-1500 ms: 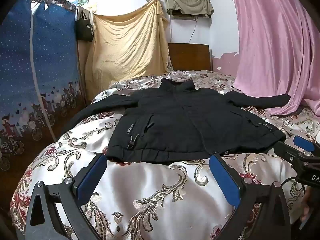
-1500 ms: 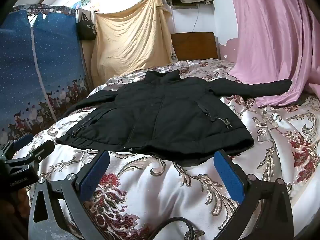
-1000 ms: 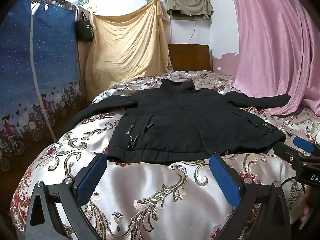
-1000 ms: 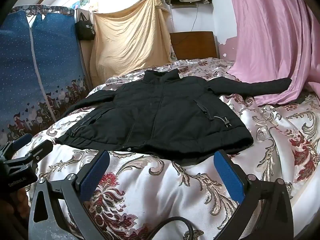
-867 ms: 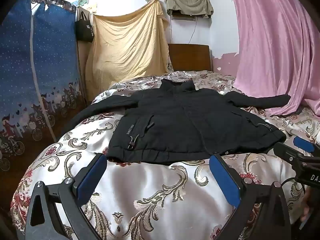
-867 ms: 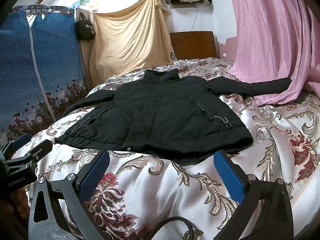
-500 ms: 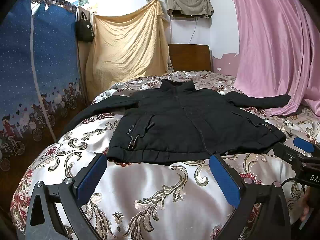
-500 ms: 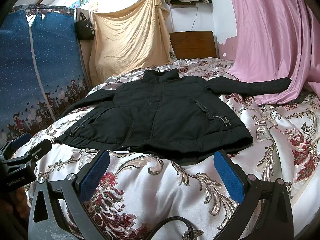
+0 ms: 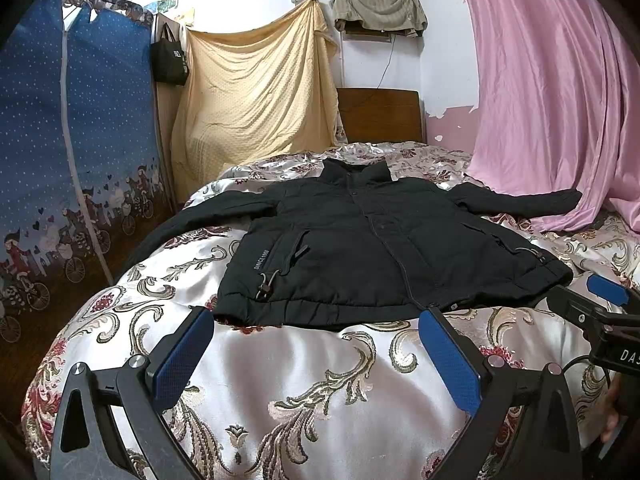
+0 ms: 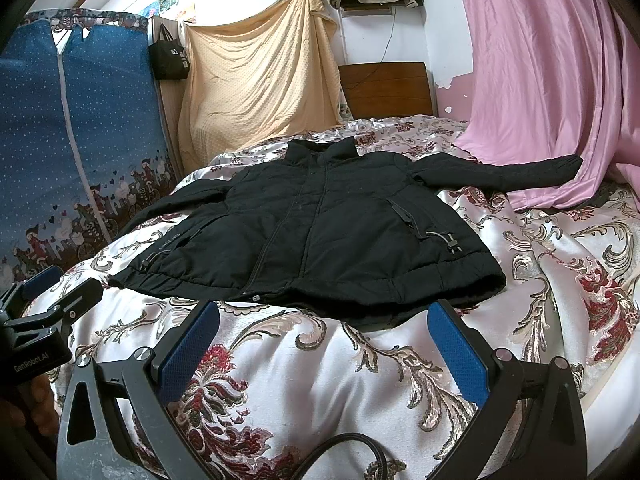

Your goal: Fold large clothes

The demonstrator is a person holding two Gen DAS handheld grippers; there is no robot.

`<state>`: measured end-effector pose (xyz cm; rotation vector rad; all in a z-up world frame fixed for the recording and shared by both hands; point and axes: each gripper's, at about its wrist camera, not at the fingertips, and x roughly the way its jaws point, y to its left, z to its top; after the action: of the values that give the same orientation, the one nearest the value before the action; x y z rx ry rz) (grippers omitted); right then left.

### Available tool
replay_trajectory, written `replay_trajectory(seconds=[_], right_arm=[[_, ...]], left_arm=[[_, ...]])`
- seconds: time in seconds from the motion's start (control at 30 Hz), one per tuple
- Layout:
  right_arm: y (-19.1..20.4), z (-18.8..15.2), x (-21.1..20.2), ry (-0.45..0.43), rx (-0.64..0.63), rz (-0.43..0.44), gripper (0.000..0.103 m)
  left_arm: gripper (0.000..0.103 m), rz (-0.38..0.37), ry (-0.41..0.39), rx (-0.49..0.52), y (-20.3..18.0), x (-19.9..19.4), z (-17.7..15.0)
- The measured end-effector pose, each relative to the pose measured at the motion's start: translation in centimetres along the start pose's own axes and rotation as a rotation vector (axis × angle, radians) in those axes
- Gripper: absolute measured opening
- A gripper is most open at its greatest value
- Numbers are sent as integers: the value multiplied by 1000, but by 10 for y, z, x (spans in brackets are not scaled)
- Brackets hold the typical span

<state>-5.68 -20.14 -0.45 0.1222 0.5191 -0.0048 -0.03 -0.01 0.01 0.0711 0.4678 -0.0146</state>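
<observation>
A black zip jacket (image 9: 372,248) (image 10: 320,232) lies flat and face up on the bed, collar toward the headboard, both sleeves spread out sideways. Its right sleeve (image 10: 500,174) reaches onto the pink curtain's hem. My left gripper (image 9: 316,344) hovers just short of the jacket's bottom hem, open, nothing between its blue pads. My right gripper (image 10: 324,340) hovers before the hem too, open and empty. Each gripper shows at the edge of the other's view: the right one (image 9: 600,304), the left one (image 10: 44,292).
The bed wears a shiny floral satin cover (image 9: 304,380). A blue fabric wardrobe (image 9: 80,152) stands at the left, a yellow blanket (image 9: 256,108) hangs behind, a wooden headboard (image 9: 380,116) sits at the back, and a pink curtain (image 9: 552,92) drapes on the right.
Almost nothing: both grippers stay open before the hem, and the views shift only very slightly. The jacket has not moved.
</observation>
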Motion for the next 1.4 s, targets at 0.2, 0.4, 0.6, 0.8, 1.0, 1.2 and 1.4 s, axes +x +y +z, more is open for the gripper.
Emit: replay_trajectory(seconds=[0.2, 0.4, 0.6, 0.8, 1.0, 1.2, 1.4], right_arm=[[0, 0, 0, 0, -1, 0, 102], [0, 0, 1, 1, 0, 0, 102], [1, 0, 1, 2, 0, 0, 102], [0, 0, 1, 1, 0, 0, 102], [0, -1, 1, 3, -1, -1, 102], [0, -1, 2, 2, 0, 0, 102], [-1, -1, 2, 2, -1, 0, 102]], left_arm=[[103, -1, 0, 0, 0, 0, 0], [103, -1, -1, 1, 0, 0, 0], [103, -1, 0, 1, 0, 0, 0], [103, -1, -1, 0, 0, 0, 0], [103, -1, -1, 0, 0, 0, 0], [103, -1, -1, 1, 0, 0, 0], [103, -1, -1, 0, 0, 0, 0]])
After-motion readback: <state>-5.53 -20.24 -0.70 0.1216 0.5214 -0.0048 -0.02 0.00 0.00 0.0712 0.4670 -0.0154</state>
